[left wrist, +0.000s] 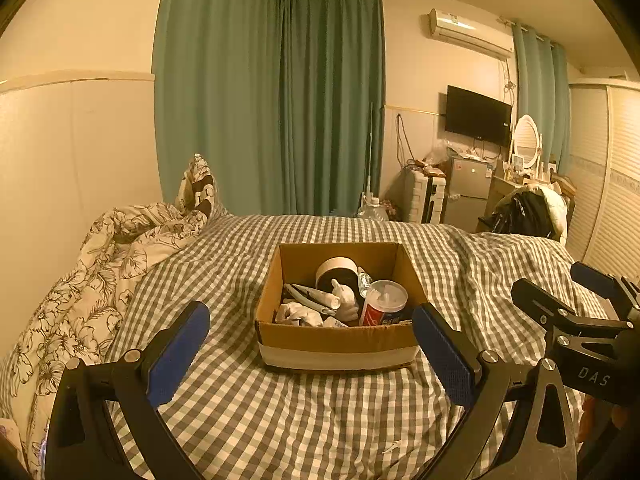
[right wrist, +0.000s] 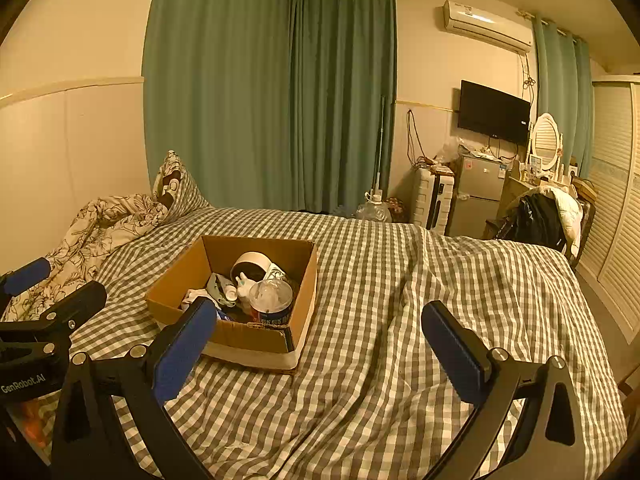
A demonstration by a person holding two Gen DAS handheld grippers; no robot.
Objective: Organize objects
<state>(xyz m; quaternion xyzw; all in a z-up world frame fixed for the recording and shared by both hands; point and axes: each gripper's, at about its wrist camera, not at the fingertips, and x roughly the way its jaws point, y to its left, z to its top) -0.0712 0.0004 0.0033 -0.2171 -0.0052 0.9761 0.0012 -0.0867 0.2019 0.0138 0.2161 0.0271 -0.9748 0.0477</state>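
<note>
Standing by the bed (right wrist: pixel 380 280) under green curtains (left wrist: pixel 272 100), I see the cardboard box (left wrist: pixel 336 336) on the checked sheet, dead ahead at twelve o'clock of the left gripper (left wrist: pixel 312 344), at ten o'clock of the right gripper (right wrist: pixel 320 344). The left looks nearer. Both jaws gape wide, empty. Inside: a cup (left wrist: pixel 386 300), a white roll (left wrist: pixel 336 270).

We see teal curtains (left wrist: pixel 272 100) against cream walls in warm light. A wall television (right wrist: pixel 494 112) hangs beside louvred wardrobe doors (right wrist: pixel 616 200).
</note>
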